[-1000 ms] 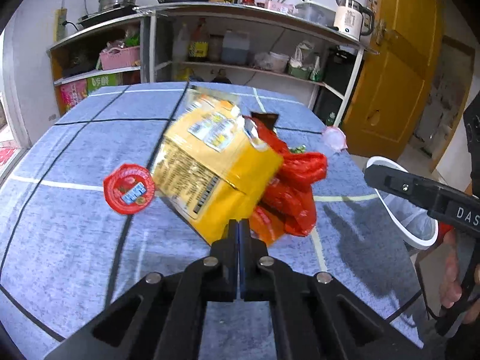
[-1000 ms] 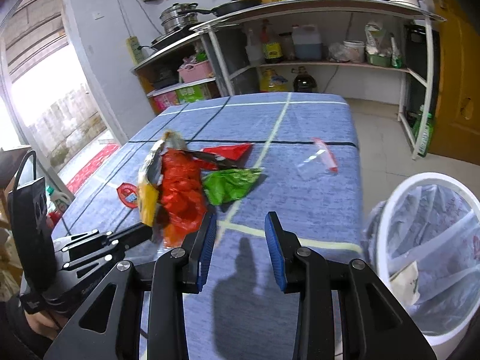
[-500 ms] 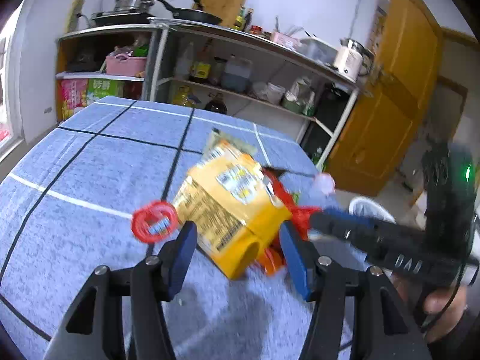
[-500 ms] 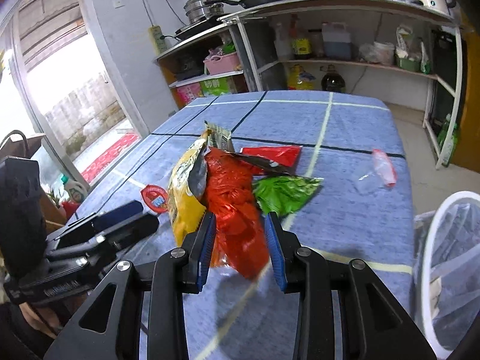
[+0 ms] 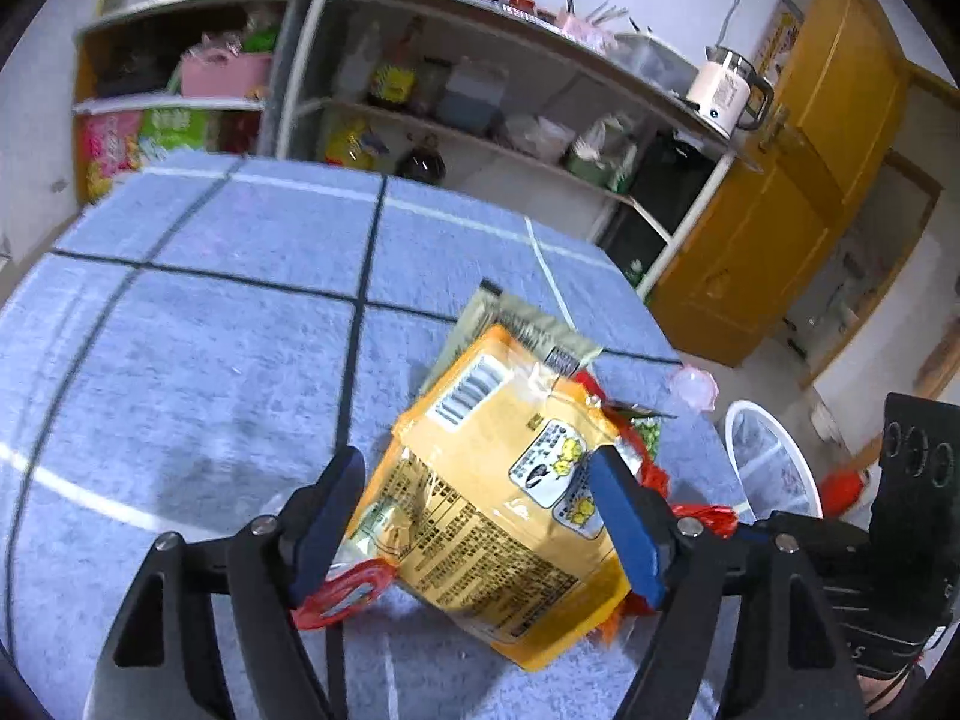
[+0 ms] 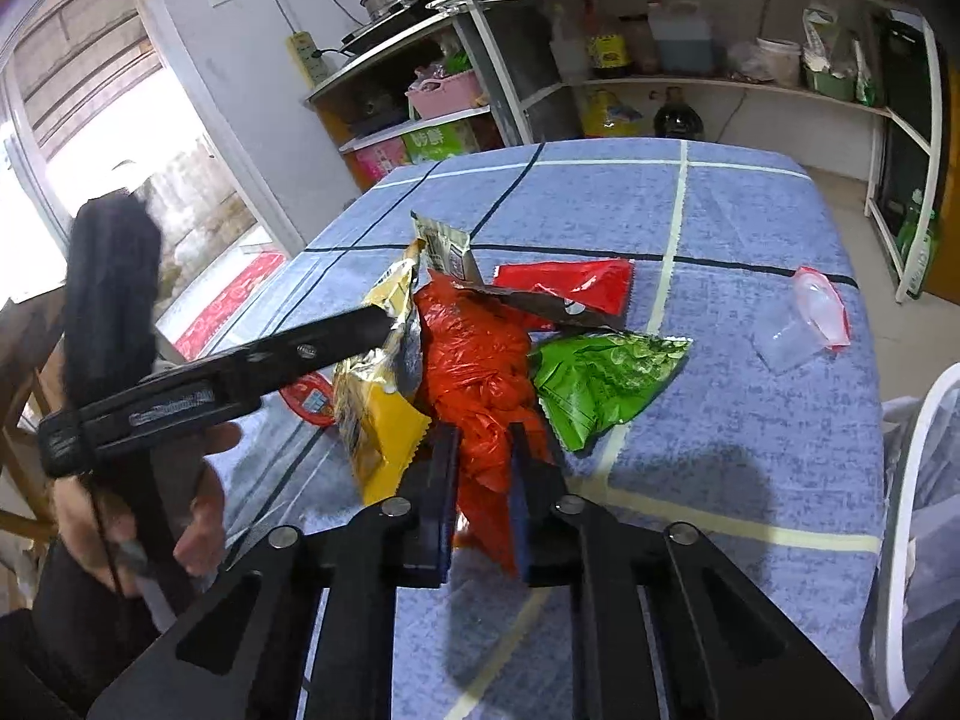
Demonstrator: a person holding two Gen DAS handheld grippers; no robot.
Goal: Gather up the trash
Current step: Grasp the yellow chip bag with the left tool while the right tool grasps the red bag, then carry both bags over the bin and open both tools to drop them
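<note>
Left gripper [image 5: 477, 516], pinched shut a second ago, has just opened wide around the yellow packet [image 5: 498, 498] on the bench [image 5: 198, 360], while the right gripper [image 6: 483, 501] has just been closing onto the red bag [image 6: 480, 372] at the packet's 3 o'clock.

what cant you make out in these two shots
- Red lid: left wrist view, mostly hidden behind the left finger and the yellow bag.
- Red bag: left wrist view, only slivers show behind the yellow bag.
- Bin: right wrist view, cut off by the edge; contents unclear.
- Shelf bottles: left wrist view, blurred, labels unreadable.
</note>
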